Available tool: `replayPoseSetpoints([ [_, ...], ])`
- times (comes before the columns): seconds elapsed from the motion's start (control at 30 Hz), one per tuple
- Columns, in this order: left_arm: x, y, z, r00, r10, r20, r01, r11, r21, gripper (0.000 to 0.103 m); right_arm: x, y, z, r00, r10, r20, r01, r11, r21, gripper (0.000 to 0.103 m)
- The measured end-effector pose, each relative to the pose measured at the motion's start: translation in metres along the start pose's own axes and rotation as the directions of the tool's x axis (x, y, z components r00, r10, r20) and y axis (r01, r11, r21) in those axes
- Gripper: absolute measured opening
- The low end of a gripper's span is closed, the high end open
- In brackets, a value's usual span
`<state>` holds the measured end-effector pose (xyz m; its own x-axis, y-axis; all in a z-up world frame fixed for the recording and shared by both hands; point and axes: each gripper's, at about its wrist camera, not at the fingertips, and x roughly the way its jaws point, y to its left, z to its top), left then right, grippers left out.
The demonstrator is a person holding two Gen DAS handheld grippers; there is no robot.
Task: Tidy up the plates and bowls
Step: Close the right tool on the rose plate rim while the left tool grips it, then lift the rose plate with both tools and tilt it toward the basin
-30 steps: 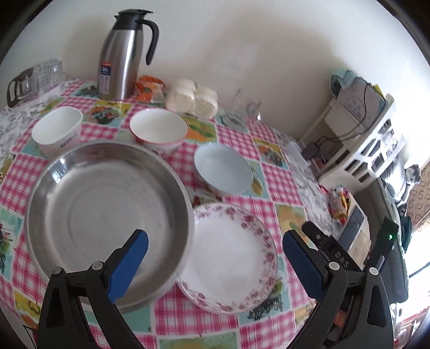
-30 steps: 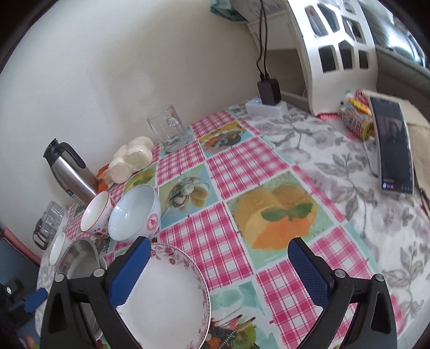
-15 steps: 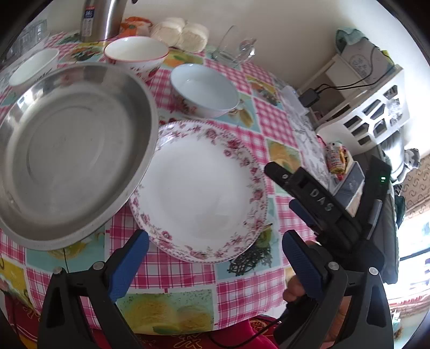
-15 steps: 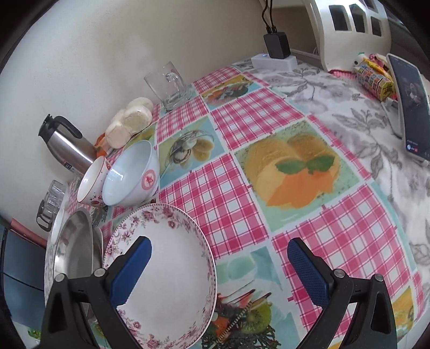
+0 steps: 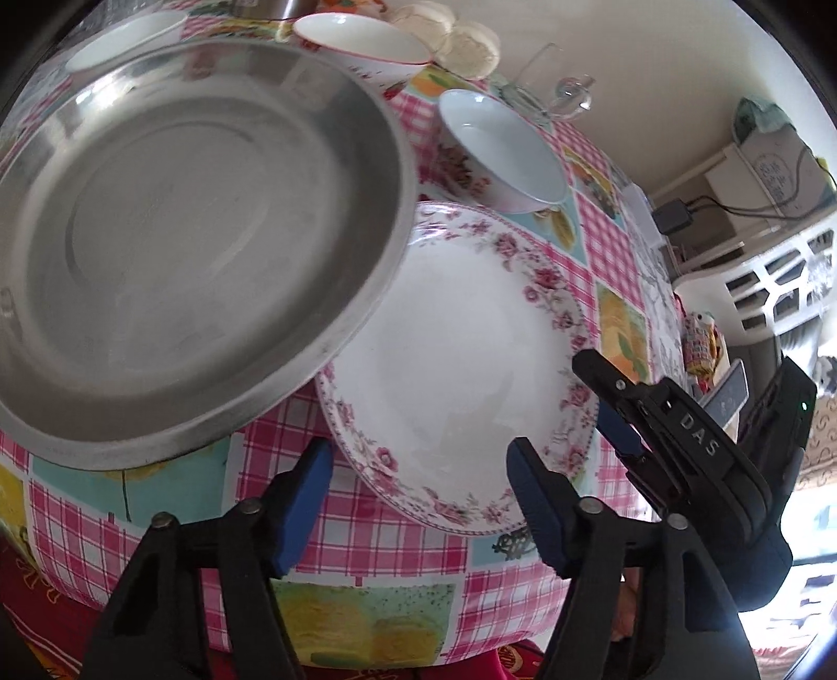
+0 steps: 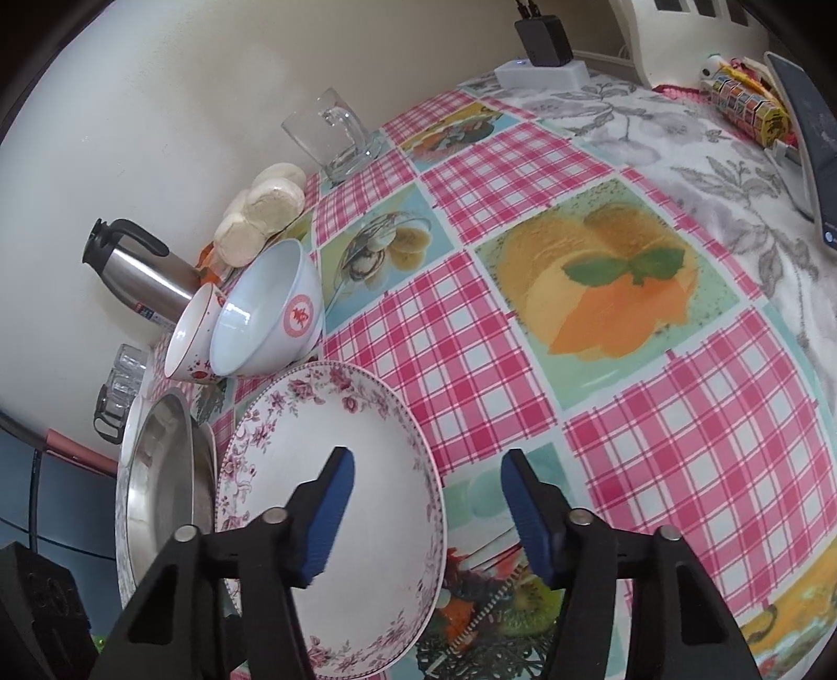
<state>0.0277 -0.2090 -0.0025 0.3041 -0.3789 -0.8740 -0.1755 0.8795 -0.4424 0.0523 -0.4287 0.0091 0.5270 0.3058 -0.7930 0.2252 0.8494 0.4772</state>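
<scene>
A white plate with a pink floral rim [image 5: 460,355] [image 6: 335,471] lies on the checked tablecloth, partly under the edge of a large steel pan [image 5: 172,225] [image 6: 162,491]. My left gripper [image 5: 418,502] is open with its fingers on either side of the plate's near rim. My right gripper [image 6: 423,512] is open around the plate's right rim; it also shows in the left wrist view [image 5: 617,423]. A pale blue bowl [image 5: 502,146] [image 6: 267,314], a red-rimmed white bowl [image 5: 361,44] [image 6: 191,335] and a small white bowl [image 5: 125,39] stand behind.
A steel thermos [image 6: 138,277], a glass mug [image 6: 335,131], round white buns [image 6: 261,214] and small glasses [image 6: 120,387] stand along the wall. A phone [image 6: 811,125] and a sweets roll [image 6: 748,104] lie at the far right. The table edge [image 5: 366,654] is just below my left gripper.
Both grippers have dropped closer to the floral plate and narrowed their jaws from wide open to partly closed around its rim. The plate has not visibly moved.
</scene>
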Motion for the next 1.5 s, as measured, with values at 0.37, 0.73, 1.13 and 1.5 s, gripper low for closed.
replayPoseSetpoints([
  [0.37, 0.011, 0.011, 0.003, 0.999, 0.041, 0.026, -0.04, 0.998, -0.045, 0.027, 0.014, 0.007, -0.004, 0.996, -0.072, -0.043, 0.068, 0.994, -0.086, 0.016],
  [0.73, 0.023, -0.005, 0.003, 0.996, 0.064, 0.062, -0.066, 0.998, 0.025, 0.016, 0.005, -0.006, 0.001, 0.992, -0.126, -0.027, 0.124, 0.991, -0.059, 0.016],
  [1.13, 0.033, -0.026, 0.017, 0.989, 0.091, 0.114, -0.102, 0.99, 0.095, 0.017, -0.004, -0.029, 0.005, 0.994, -0.109, -0.008, 0.109, 0.994, 0.022, 0.016],
  [1.5, 0.042, -0.039, 0.028, 0.982, 0.104, 0.16, -0.128, 0.981, 0.144, 0.019, -0.01, -0.04, 0.004, 0.996, -0.087, -0.003, 0.087, 0.994, 0.067, 0.014],
])
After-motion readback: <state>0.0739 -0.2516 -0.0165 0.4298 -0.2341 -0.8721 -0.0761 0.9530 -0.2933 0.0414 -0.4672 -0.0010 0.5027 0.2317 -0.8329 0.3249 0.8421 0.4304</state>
